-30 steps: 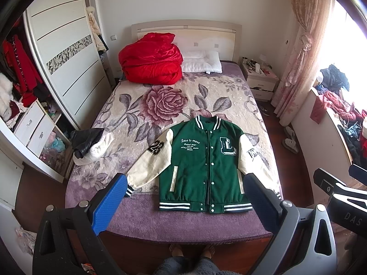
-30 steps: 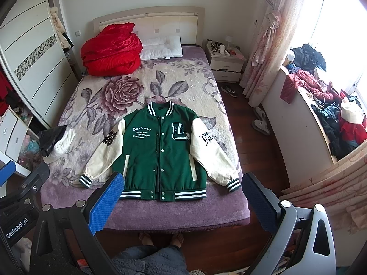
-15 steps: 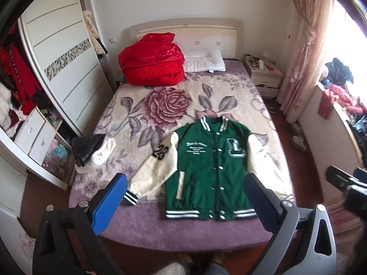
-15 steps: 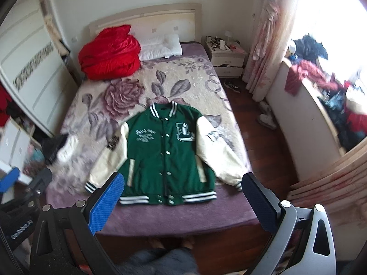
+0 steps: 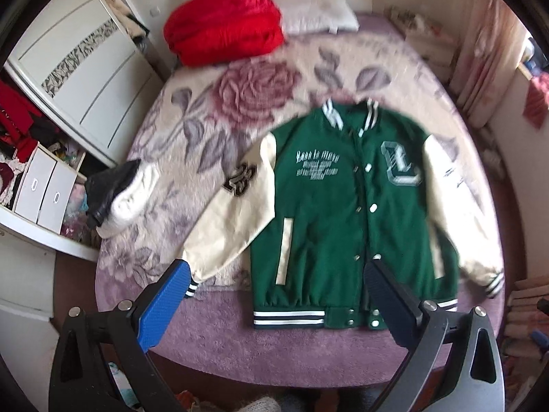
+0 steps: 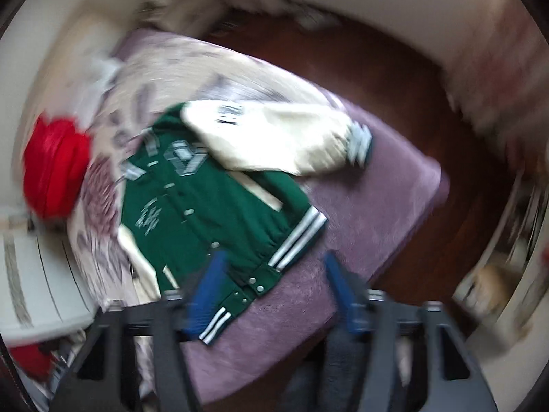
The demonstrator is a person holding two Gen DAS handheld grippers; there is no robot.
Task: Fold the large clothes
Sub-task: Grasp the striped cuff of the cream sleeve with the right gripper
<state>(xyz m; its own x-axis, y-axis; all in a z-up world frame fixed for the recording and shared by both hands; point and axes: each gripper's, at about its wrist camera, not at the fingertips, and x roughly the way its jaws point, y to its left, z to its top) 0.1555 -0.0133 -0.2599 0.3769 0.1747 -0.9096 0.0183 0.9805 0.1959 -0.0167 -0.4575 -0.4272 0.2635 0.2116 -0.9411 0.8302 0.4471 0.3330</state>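
A green varsity jacket (image 5: 343, 213) with cream sleeves lies flat and face up on the bed, sleeves spread out. My left gripper (image 5: 274, 271) is open and empty, above the jacket's left sleeve cuff and hem. In the blurred, tilted right wrist view the jacket (image 6: 206, 199) lies left of centre. My right gripper (image 6: 274, 264) is open and empty, over the jacket's hem corner near the foot of the bed.
The bed (image 5: 212, 340) has a purple cover and a rose blanket. A red duvet (image 5: 223, 31) and a pillow (image 5: 319, 17) lie at the head. A black and white garment (image 5: 116, 192) lies at the bed's left edge. A wardrobe (image 5: 85, 68) stands left.
Both grippers have moved forward and down toward the jacket, which looms larger. The right gripper has rolled and swung right, blurring its view. Both stay open.
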